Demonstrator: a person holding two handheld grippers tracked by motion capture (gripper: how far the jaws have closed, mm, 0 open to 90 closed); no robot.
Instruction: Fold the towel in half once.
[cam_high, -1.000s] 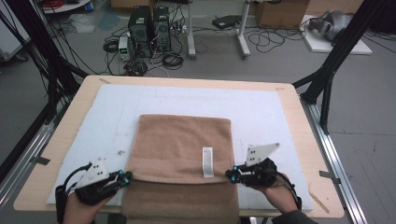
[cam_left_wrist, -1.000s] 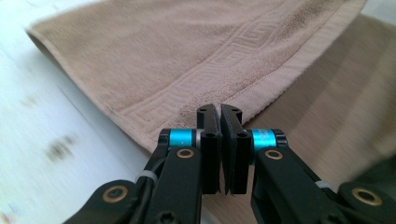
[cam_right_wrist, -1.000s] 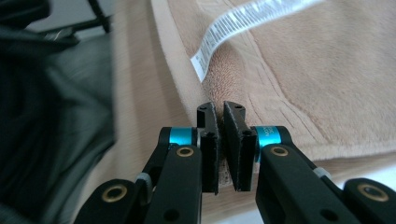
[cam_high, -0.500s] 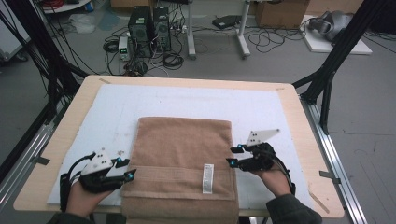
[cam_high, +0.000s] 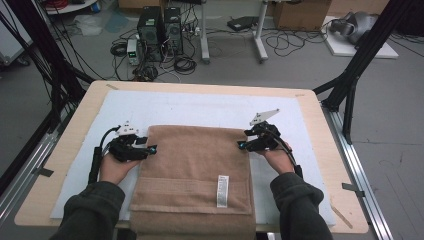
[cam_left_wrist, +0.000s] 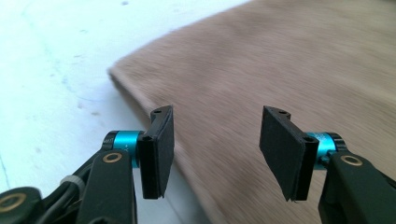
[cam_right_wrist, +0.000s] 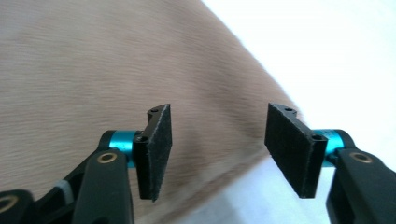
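Observation:
A tan towel (cam_high: 195, 170) lies flat on the white mat, with a white label (cam_high: 222, 190) near its front right and its near part hanging over the table's front edge. My left gripper (cam_high: 151, 148) is open at the towel's left edge, near the far left corner; in the left gripper view the towel (cam_left_wrist: 289, 65) lies under and beyond the jaws, nothing between them (cam_left_wrist: 215, 154). My right gripper (cam_high: 241, 145) is open at the towel's right edge near the far right corner, its jaws (cam_right_wrist: 217, 151) apart over the towel's edge (cam_right_wrist: 93, 70).
The white mat (cam_high: 200, 107) covers most of the wooden table (cam_high: 320, 120). Black frame legs stand at the table's left and right. Computers and cables sit on the floor beyond the far edge.
Both grippers moved away from me along the towel's sides, from near the front edge to its far corners. The towel now lies unfolded toward me, with the label nearer the front.

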